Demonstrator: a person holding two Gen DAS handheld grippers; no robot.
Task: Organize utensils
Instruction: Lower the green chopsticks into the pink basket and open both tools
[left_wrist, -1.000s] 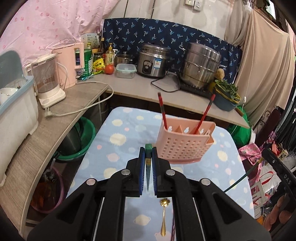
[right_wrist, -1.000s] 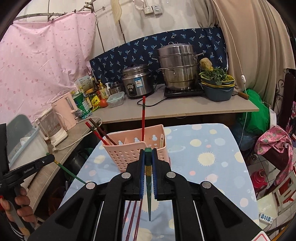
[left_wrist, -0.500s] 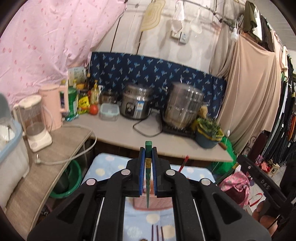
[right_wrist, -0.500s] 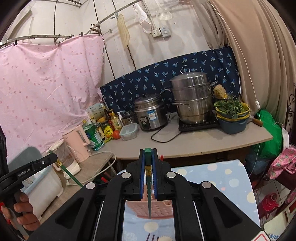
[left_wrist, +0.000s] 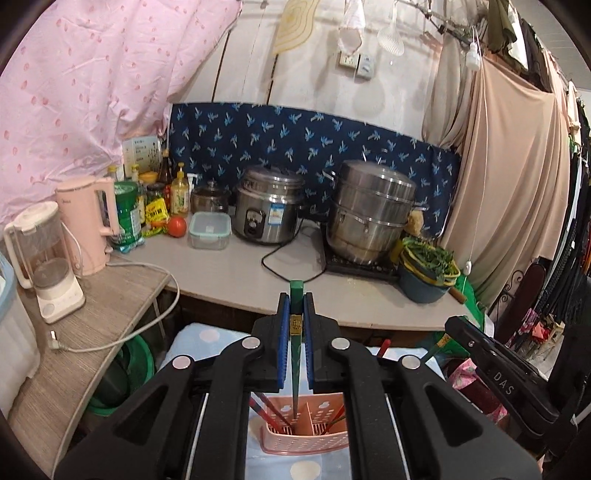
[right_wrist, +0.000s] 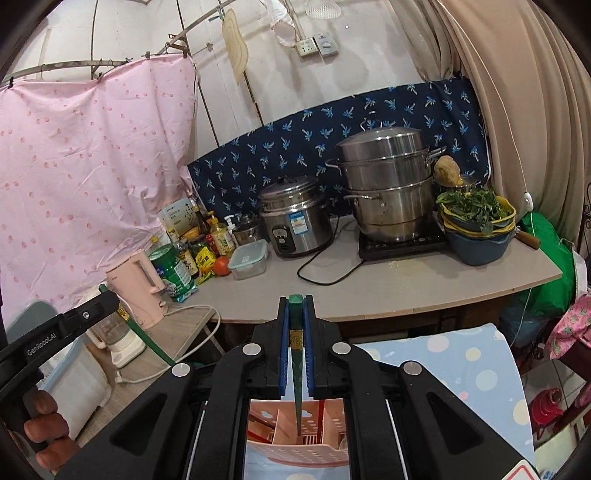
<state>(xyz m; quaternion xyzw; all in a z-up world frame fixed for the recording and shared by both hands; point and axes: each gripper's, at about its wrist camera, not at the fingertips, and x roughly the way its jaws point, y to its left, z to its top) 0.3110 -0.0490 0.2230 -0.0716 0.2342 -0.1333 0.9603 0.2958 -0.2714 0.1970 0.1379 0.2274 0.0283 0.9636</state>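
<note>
Each gripper, left (left_wrist: 295, 354) and right (right_wrist: 295, 354), clamps one green chopstick (left_wrist: 294, 369) tip-down above the pink utensil caddy (left_wrist: 303, 439), likely to drop the pair in together.

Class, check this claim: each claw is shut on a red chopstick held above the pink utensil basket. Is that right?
One detail is wrong: the chopsticks are green, not red. The left wrist view shows the left claw shut on a green chopstick above the pink utensil basket; the right claw likewise.
</note>
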